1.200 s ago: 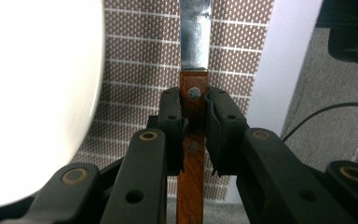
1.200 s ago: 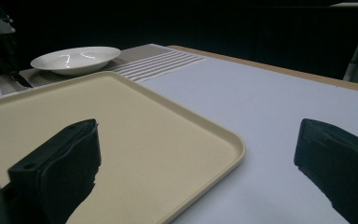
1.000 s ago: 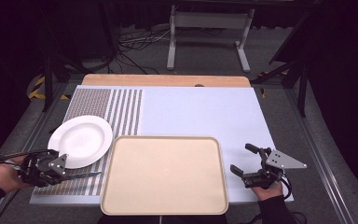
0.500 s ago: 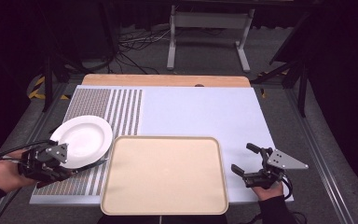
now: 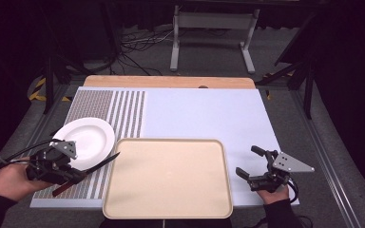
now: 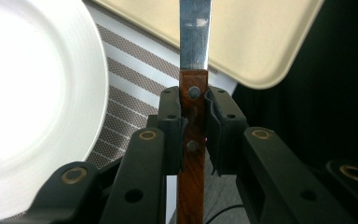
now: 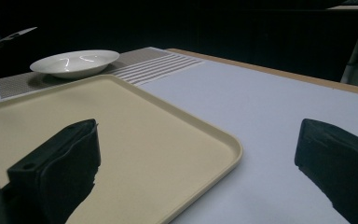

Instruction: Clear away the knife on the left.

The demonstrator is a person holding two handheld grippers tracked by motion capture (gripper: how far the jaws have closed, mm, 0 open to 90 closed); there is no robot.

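Left gripper (image 5: 59, 173) clamped on knife (image 6: 193, 116) handle; right gripper (image 5: 249, 162) jaws wide apart, low over table.

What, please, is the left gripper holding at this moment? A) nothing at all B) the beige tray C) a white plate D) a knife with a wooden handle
D: the left gripper is shut on the wooden handle of a knife, whose blade points toward the beige tray, beside the white plate.
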